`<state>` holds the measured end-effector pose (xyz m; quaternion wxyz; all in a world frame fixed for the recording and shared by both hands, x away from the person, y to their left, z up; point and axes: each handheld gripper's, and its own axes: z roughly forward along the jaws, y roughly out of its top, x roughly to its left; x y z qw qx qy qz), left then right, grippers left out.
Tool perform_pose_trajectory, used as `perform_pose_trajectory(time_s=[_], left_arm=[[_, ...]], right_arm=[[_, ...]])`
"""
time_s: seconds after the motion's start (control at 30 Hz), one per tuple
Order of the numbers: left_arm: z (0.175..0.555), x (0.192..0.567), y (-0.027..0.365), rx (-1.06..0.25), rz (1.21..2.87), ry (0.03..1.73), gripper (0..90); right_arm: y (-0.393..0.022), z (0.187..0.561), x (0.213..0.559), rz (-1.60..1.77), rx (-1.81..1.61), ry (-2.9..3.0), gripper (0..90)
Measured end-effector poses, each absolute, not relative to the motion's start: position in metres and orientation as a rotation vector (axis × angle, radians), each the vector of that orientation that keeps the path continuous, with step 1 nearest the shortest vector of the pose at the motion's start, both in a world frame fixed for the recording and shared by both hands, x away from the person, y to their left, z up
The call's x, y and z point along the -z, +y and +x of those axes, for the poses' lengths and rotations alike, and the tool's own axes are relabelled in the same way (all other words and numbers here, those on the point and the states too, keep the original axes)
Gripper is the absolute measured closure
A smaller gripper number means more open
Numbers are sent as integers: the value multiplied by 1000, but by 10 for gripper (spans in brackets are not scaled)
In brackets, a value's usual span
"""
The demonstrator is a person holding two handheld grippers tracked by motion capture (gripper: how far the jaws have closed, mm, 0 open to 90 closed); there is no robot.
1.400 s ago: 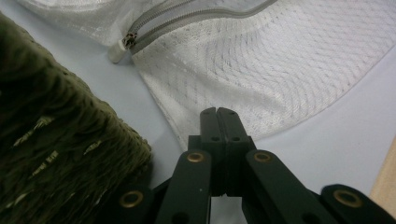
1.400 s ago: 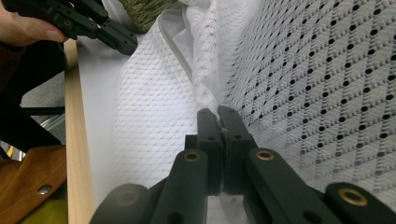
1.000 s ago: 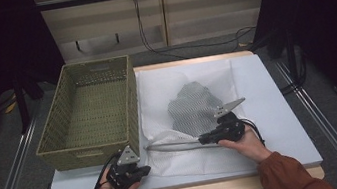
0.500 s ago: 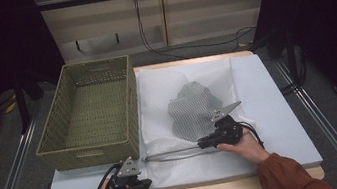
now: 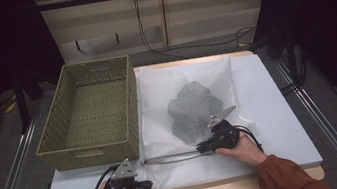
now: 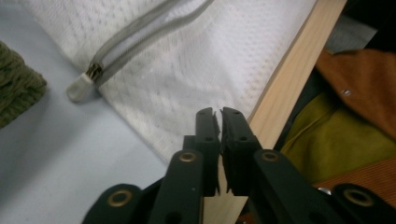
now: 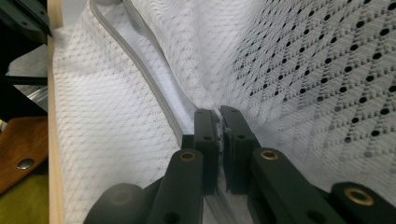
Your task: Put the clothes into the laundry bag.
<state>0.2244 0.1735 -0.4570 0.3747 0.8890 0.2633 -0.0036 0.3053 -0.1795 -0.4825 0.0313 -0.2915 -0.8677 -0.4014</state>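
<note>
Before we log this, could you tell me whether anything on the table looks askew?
The white mesh laundry bag lies rumpled, its grey zipper open, its near edge overhanging the pale wooden table edge. The green woven basket sits straight.

A white mesh laundry bag lies flat on the bench beside a woven basket, its near edge reaching the bench's front. A grey zipper runs across it near that edge; its pull sits at the left end, apparently closed. Inside the bag, a dark crumpled garment shows through the mesh, right of centre.
</note>
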Motion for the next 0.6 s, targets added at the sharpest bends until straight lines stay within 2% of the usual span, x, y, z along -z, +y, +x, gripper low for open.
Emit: perform_pose_trajectory(time_s=[0.17, 0.43, 0.6], left_arm=[[228, 457, 174, -44, 2255, 704, 747], [244, 459, 182, -94, 2225, 741, 740], [253, 460, 185, -132, 2180, 775, 662]], right_arm=[[-178, 306, 484, -907, 1242, -2665, 826], [-182, 302, 479, -925, 1291, -2679, 725], [-195, 298, 472, -970, 1380, -2654, 617]])
